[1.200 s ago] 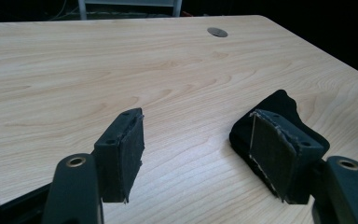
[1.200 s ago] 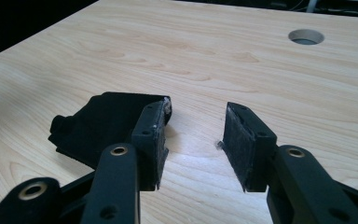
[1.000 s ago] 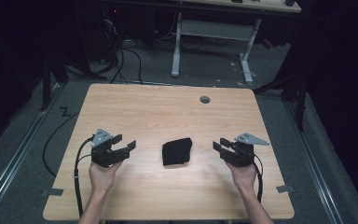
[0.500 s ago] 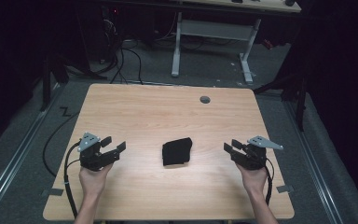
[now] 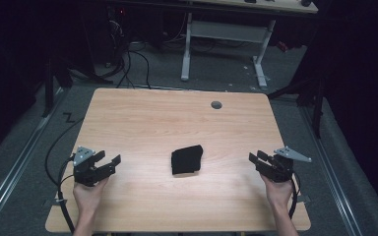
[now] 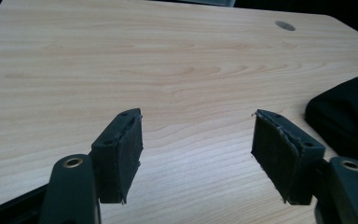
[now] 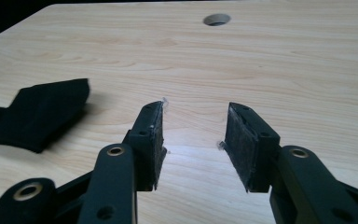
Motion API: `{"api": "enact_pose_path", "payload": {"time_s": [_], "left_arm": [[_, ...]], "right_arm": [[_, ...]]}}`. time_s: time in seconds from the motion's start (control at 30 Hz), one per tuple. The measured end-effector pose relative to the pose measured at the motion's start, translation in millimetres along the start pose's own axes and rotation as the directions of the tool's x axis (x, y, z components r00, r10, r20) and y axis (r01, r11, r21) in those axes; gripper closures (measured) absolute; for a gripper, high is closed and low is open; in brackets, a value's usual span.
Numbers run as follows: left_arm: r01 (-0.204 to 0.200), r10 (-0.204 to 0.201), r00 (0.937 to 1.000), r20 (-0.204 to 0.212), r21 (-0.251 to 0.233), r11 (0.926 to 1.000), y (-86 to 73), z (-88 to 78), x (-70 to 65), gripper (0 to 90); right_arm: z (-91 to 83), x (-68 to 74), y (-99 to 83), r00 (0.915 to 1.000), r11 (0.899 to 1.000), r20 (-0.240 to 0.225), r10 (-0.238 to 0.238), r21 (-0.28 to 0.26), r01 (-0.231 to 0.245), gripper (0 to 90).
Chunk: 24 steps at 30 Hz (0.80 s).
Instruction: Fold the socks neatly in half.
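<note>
Two grippers, left gripper (image 5: 109, 164) and right gripper (image 5: 255, 158), hover wide open and empty, flanking a folded black cloth (image 5: 186, 159) on the wooden table (image 5: 147, 118).

A light wooden surface (image 5: 142, 123) with rounded corners took up the middle of the high view, its grain running left to right. A round grey hole (image 5: 216, 104) sat in it near the far edge, right of centre. Near the middle lay a folded black cloth (image 5: 186, 159). Beyond the far edge, at the upper centre of the frame, stood a white desk frame (image 5: 225, 34) on grey carpet (image 5: 295, 118), with black cables (image 5: 133, 59) trailing to its left.
</note>
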<state>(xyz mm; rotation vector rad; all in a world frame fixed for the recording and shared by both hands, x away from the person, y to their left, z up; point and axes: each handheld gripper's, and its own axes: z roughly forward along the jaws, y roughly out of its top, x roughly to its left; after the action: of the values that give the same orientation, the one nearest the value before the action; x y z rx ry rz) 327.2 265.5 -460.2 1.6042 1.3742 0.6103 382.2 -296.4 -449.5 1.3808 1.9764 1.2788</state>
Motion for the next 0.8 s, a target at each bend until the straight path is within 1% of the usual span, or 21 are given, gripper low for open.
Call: {"api": "enact_pose_path", "payload": {"time_s": [0.03, 0.07, 0.1, 0.13, 0.17, 0.23, 0.4, 0.47, 0.5, 0.57, 0.63, 0.73, 0.8], "left_arm": [[0.015, -0.015, 0.9998, -0.009, 0.003, 0.9999, -3.2, 0.8, 3.0, 33.7], [0.015, -0.015, 0.9998, -0.009, 0.003, 0.9999, -3.2, 0.8, 3.0, 33.7], [0.014, -0.013, 0.9996, -0.024, 0.006, 0.9999, -5.7, 1.4, 4.6, 33.7], [0.014, -0.013, 0.9996, -0.024, 0.006, 0.9999, -5.7, 1.4, 4.6, 33.7], [0.015, -0.014, 0.9994, -0.033, 0.013, 0.9998, -7.9, 2.2, 6.5, 33.7], [0.017, -0.016, 0.9990, -0.043, 0.018, 0.9997, -9.9, 3.1, 8.3, 33.7], [0.032, -0.030, 0.9980, -0.056, 0.036, 0.9989, -14.6, 7.0, 11.8, 33.7], [0.031, -0.027, 0.9970, -0.072, 0.049, 0.9983, -17.1, 10.0, 13.5, 33.7], [0.028, -0.024, 0.9968, -0.077, 0.056, 0.9981, -17.9, 10.9, 14.3, 33.7], [0.036, -0.030, 0.9955, -0.090, 0.061, 0.9975, -20.1, 14.0, 16.4, 33.8], [0.052, -0.044, 0.9935, -0.105, 0.077, 0.9956, -23.3, 18.0, 19.7, 33.7], [0.040, -0.029, 0.9909, -0.132, 0.087, 0.9954, -23.9, 21.7, 20.4, 33.8], [0.039, -0.028, 0.9905, -0.135, 0.085, 0.9956, -24.2, 22.6, 20.9, 33.8]], "right_arm": [[0.1, -3.0, -1.0, 1.0000, 1.000, 0.005, 0.007, 0.004, -0.007, 57.0], [0.1, -3.0, -1.0, 1.0000, 1.000, 0.005, 0.007, 0.004, -0.007, 57.0], [-0.1, -7.2, -3.5, 0.9997, 1.000, 0.017, 0.016, 0.006, -0.016, 56.9], [-0.1, -7.2, -3.5, 0.9997, 1.000, 0.017, 0.016, 0.006, -0.016, 56.9], [-0.1, -10.7, -6.5, 0.9993, 1.000, 0.029, 0.025, 0.013, -0.025, 56.8], [-0.2, -13.9, -9.6, 0.9986, 0.999, 0.037, 0.036, 0.019, -0.037, 56.7], [-0.5, -18.5, -12.1, 0.9975, 0.999, 0.057, 0.041, 0.024, -0.042, 55.9], [-0.6, -20.5, -12.9, 0.9968, 0.998, 0.066, 0.046, 0.028, -0.048, 55.5], [0.6, -23.2, -14.2, 0.9962, 0.999, 0.077, 0.041, 0.033, -0.043, 55.0], [1.3, -24.0, -15.1, 0.9954, 0.998, 0.083, 0.049, 0.038, -0.053, 54.9], [4.3, -27.5, -17.9, 0.9944, 0.997, 0.092, 0.051, 0.052, -0.056, 54.5], [7.7, -29.9, -21.3, 0.9927, 0.996, 0.108, 0.055, 0.067, -0.062, 54.2], [9.0, -30.8, -22.4, 0.9923, 0.995, 0.111, 0.055, 0.072, -0.064, 54.0]]}}
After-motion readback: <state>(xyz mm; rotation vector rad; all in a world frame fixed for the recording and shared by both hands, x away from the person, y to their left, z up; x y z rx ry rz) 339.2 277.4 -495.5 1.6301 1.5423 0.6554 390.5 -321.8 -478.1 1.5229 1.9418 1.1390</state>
